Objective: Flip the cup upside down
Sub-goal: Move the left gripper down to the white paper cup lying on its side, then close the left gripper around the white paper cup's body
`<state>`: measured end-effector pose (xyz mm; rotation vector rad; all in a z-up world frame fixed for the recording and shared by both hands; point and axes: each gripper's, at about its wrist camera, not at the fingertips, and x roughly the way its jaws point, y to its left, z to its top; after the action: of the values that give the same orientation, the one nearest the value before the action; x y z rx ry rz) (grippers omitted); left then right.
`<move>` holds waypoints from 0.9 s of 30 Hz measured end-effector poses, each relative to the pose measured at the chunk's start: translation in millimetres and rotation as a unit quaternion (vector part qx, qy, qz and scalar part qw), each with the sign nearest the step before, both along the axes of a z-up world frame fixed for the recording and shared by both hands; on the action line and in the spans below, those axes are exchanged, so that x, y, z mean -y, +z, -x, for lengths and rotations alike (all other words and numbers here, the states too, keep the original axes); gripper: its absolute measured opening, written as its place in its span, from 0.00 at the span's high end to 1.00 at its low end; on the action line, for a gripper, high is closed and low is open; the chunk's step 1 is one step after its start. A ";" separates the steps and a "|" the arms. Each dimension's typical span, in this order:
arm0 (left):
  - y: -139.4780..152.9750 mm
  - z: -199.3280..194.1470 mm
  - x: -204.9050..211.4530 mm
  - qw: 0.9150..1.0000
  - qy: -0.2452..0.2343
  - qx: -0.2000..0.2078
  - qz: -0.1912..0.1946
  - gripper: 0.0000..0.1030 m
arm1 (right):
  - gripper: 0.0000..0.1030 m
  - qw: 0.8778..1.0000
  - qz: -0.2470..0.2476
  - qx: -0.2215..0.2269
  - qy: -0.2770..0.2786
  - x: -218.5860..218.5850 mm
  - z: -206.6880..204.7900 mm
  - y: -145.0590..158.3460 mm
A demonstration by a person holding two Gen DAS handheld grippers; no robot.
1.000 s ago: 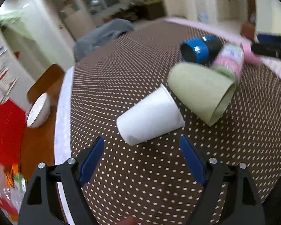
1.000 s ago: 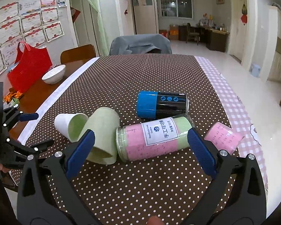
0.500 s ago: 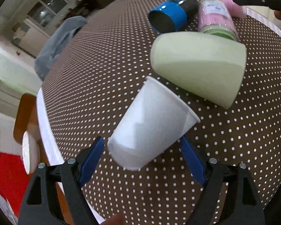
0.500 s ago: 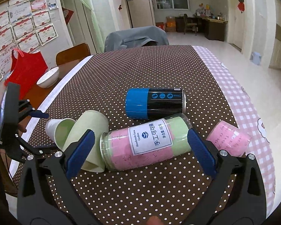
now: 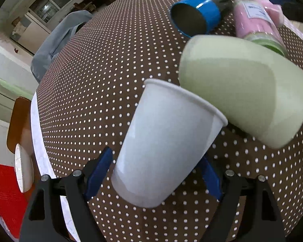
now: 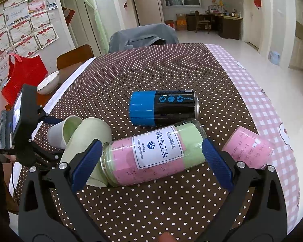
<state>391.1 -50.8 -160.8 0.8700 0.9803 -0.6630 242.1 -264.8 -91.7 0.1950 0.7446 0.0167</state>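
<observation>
A white paper cup (image 5: 163,141) lies on its side on the dotted brown tablecloth, base toward my left gripper (image 5: 155,171). The left jaws are open and straddle the cup's base end; I cannot tell if the pads touch it. The cup also shows in the right wrist view (image 6: 60,133), mouth facing right, against a pale green cup (image 5: 242,98) lying on its side. My right gripper (image 6: 151,165) is open and empty, straddling a clear jar (image 6: 155,153) with a pink and green lining.
A blue and black can (image 6: 163,106) lies on its side behind the jar. A pink cup (image 6: 246,147) lies to the jar's right. A white bowl (image 6: 48,82) and a red bag (image 6: 20,76) sit off the table's left edge. A grey-draped chair (image 6: 141,36) stands at the far end.
My left gripper has moved forward until its jaws straddle the white cup's base. My right gripper has moved closer to the jar.
</observation>
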 end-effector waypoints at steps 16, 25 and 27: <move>20.3 11.7 -29.8 0.990 0.119 0.039 0.065 0.41 | 0.06 1.000 -0.002 0.011 0.003 -5.3 20.5 4.9; 57.3 70.4 -28.6 0.984 0.127 0.083 0.097 0.41 | 0.06 0.999 -0.001 0.040 0.006 -6.7 55.6 19.1; 65.1 89.4 -27.3 0.983 0.124 0.094 0.102 0.41 | 0.06 0.999 -0.001 0.047 0.008 -7.2 66.2 21.6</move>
<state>301.7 -23.6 -95.7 0.6049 0.8178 -0.4513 175.9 -257.5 -70.0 0.1894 0.6523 0.0424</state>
